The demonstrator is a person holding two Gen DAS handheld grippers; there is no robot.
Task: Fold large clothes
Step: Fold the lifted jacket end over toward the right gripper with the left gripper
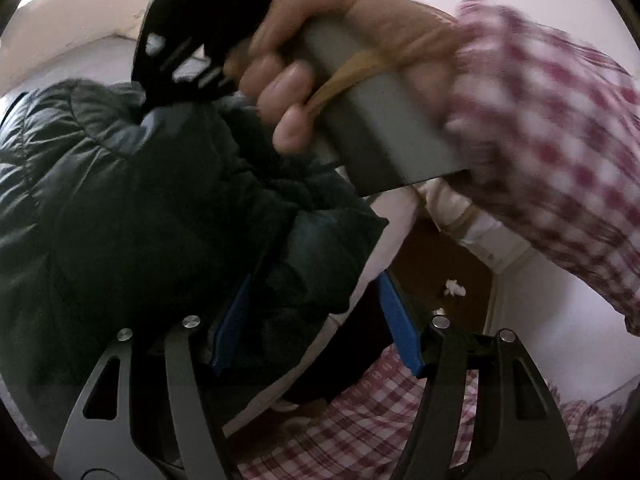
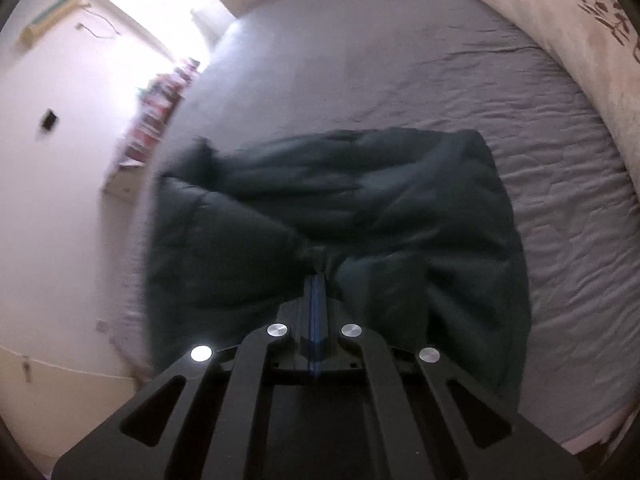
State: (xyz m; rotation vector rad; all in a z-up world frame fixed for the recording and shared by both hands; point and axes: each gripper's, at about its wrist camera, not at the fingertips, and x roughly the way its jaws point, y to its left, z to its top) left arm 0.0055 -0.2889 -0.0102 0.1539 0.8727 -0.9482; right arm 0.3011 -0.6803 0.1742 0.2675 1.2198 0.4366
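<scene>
A dark green quilted puffer jacket (image 2: 340, 216) lies bunched on the grey bed sheet (image 2: 460, 92). My right gripper (image 2: 316, 276) is shut on a pinch of the jacket's near edge, its blue pads pressed together. In the left wrist view the same jacket (image 1: 120, 184) fills the left side. My left gripper (image 1: 316, 300) is open, its blue-padded fingers (image 1: 394, 312) wide apart, with a fold of jacket lying against the left pad. The other hand-held gripper (image 1: 180, 40), gripped by a hand in a red checked sleeve, is above the jacket there.
A pale duvet with a dark leaf print (image 2: 600, 20) borders the bed at the far right. A white wall and a cluttered shelf (image 2: 160, 112) lie left of the bed. A brown floor with a scrap of white paper (image 1: 454, 288) shows below the bed edge.
</scene>
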